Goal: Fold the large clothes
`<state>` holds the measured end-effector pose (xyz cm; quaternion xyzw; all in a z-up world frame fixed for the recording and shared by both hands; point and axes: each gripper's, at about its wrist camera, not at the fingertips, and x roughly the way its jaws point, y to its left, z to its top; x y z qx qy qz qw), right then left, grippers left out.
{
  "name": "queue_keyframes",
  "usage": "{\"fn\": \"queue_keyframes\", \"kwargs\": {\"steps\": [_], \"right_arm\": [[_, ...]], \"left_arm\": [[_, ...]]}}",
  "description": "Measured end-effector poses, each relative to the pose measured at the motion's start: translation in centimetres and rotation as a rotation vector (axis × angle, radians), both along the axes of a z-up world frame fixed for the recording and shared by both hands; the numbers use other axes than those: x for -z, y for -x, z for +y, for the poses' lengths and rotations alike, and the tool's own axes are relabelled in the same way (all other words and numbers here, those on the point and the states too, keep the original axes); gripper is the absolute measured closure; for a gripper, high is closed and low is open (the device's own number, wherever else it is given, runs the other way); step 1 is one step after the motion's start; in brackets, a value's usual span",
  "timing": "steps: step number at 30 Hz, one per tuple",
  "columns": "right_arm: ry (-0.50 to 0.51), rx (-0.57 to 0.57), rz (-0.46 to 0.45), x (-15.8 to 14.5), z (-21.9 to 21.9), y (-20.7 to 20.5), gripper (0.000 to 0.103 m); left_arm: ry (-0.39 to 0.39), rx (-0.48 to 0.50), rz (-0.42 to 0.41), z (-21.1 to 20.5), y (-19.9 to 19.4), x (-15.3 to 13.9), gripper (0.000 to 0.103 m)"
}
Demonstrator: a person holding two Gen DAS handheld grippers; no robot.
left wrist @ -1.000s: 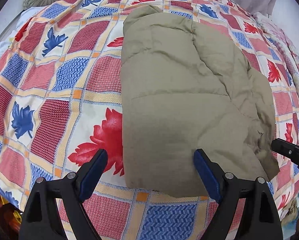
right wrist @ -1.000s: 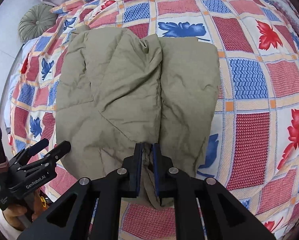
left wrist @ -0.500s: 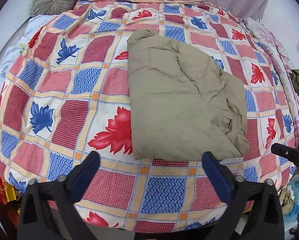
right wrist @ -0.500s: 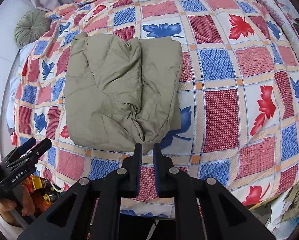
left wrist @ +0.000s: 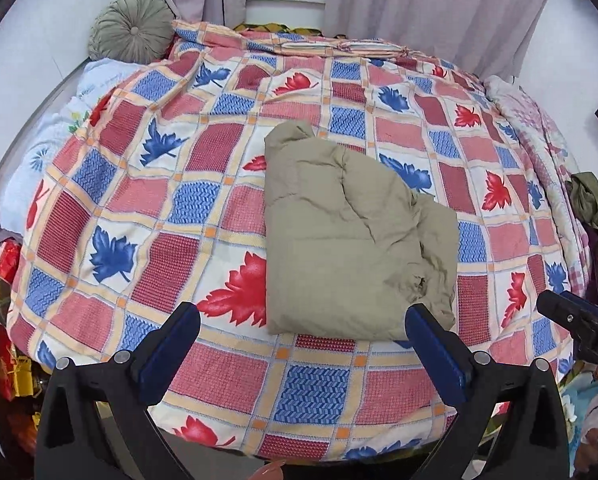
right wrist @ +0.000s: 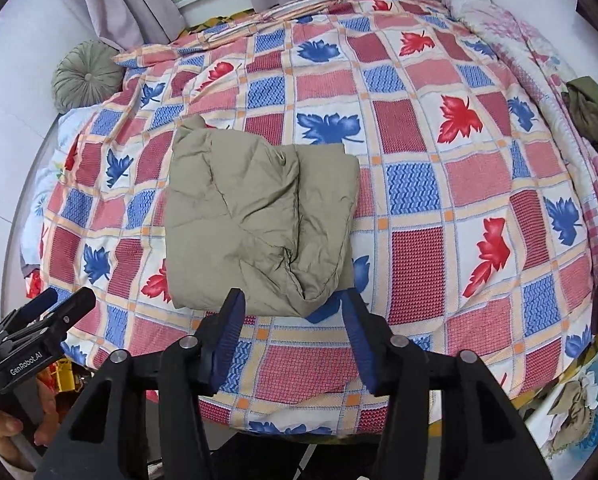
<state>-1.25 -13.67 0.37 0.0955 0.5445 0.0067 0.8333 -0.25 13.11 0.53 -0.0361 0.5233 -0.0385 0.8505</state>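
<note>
1 folded olive-green padded garment: it lies flat on the bed, beyond the fingertips of both grippers and touching neither. 1 patchwork bedcover in red, blue and cream squares with leaf prints lies under it. 1 round pleated grey-green cushion sits at the far left corner, well beyond the fingers. 1 pale grey curtain hangs behind the bed.

2 black two-finger grippers with blue pads. Left gripper: fingers wide apart, nothing between them; the garment's near edge shows in the gap, lying on the bed below. Right gripper: jaws have just been opening, now partly apart, nothing between them; the garment's near fold lies just beyond the tips.

Hidden or unclear: the garment's type cannot be told from its folded form; sleeves and collar are tucked out of sight. The near edge of the bed is cut off by the gripper bodies in both views. Clutter on the floor at the left is too blurred to name. 1 dark olive cloth hangs at the far right, partly cut off.

View differences: the right wrist view alone shows a person's hand holding the left gripper at lower left. The left wrist view shows only the tip of the right gripper at its right edge, with its jaws out of sight.
</note>
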Motion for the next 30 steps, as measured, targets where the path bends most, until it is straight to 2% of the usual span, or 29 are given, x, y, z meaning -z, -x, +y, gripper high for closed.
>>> {"fn": "queue_keyframes", "kwargs": {"steps": [2,6,7,15,30], "right_arm": [[0.026,-0.002,-0.041,-1.3,0.2,0.1,0.023],[0.073,0.006,-0.094,-3.2,0.7,0.4,0.019],[0.082,0.009,-0.099,-3.5,0.7,0.5,0.015],[0.108,0.018,-0.143,-4.7,1.2,0.5,0.014],[0.101,0.010,-0.141,-5.0,2.0,0.6,0.014]], "left_arm": [[-0.026,-0.005,-0.037,-0.1,0.2,-1.1,0.000],[-0.047,-0.030,-0.076,0.2,0.6,-2.6,0.000],[-0.048,-0.034,-0.081,0.3,0.6,-2.8,0.000],[-0.072,-0.044,-0.094,0.3,1.5,-3.7,0.000],[-0.069,-0.057,-0.089,0.2,2.3,-4.0,0.000]]}}
